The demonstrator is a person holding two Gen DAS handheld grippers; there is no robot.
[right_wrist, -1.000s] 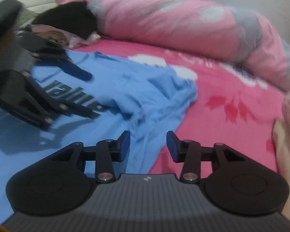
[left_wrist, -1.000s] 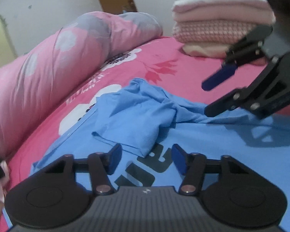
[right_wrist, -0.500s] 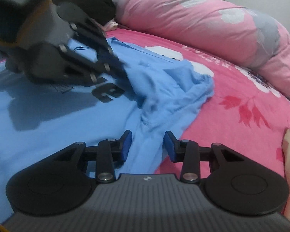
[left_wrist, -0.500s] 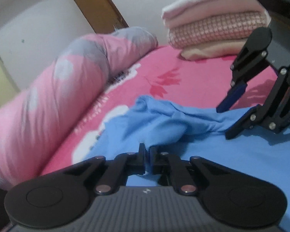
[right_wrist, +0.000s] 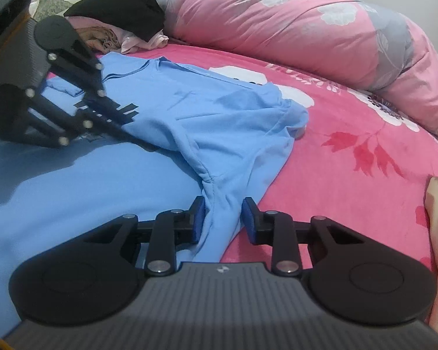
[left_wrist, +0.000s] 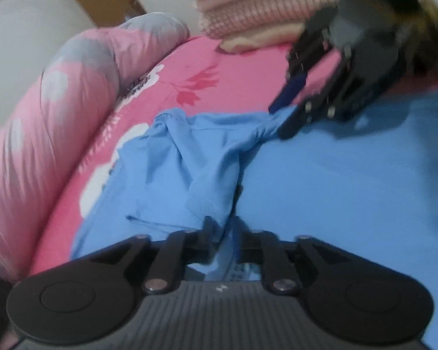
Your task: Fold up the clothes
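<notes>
Left gripper (left_wrist: 225, 229), open a second ago, now clamping a fold of the blue shirt (left_wrist: 207, 157) and lifting it, hiding most of the print. Right gripper (right_wrist: 222, 214) dropping in around the bunched sleeve (right_wrist: 219, 192), jaws apart, cloth now between them.

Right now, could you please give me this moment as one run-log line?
left gripper: shut on blue T-shirt | right gripper: open, straddling sleeve fold | surface: pink floral bed sheet
</notes>
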